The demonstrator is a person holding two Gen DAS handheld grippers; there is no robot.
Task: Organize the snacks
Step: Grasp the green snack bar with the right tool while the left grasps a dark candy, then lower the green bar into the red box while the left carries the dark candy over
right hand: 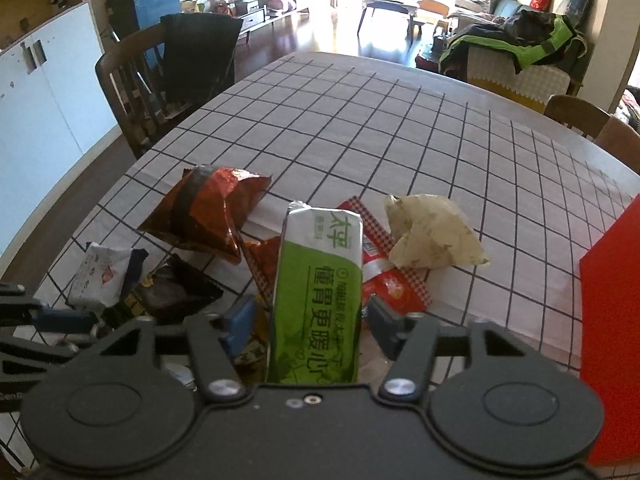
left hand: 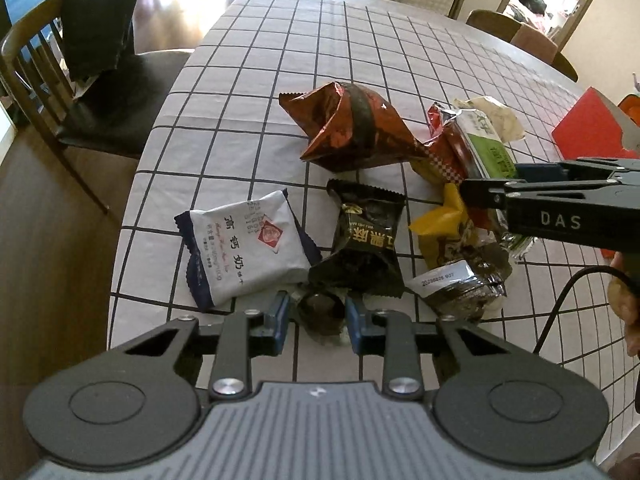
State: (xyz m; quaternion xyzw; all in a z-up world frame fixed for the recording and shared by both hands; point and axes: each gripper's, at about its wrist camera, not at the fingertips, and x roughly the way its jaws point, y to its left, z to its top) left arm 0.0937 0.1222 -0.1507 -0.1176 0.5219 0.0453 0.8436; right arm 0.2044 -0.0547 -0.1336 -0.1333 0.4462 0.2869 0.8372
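**Both grippers down in the snack pile on the checked tablecloth**

So the snacks are all bunched up on the near side of the white tablecloth with the black grid (left hand: 320, 40). The left gripper (left hand: 318, 312) has its blue pads nearly together, pinching a small dark crumpled wrapper (left hand: 322, 314), no gap on either side. Just past it, at 12 o'clock, lies a black foil packet with gold lettering (left hand: 366, 240). At 11 o'clock sits a puffy white pillow pack with navy crimped ends and a red seal (left hand: 244, 244).

The right gripper (right hand: 316, 320) straddles a long green-and-white cracker sleeve (right hand: 320, 280) that runs straight out between its blue pads (right hand: 240, 322). There looks to be a sliver of gap each side, so I can't tell if it's actually gripping yet. At 11 o'clock from it is a crinkled copper-red foil bag (right hand: 208, 216), at 1 o'clock a cream crumpled wrapper (right hand: 432, 236). A red box (right hand: 612, 320) is at 3 o'clock.
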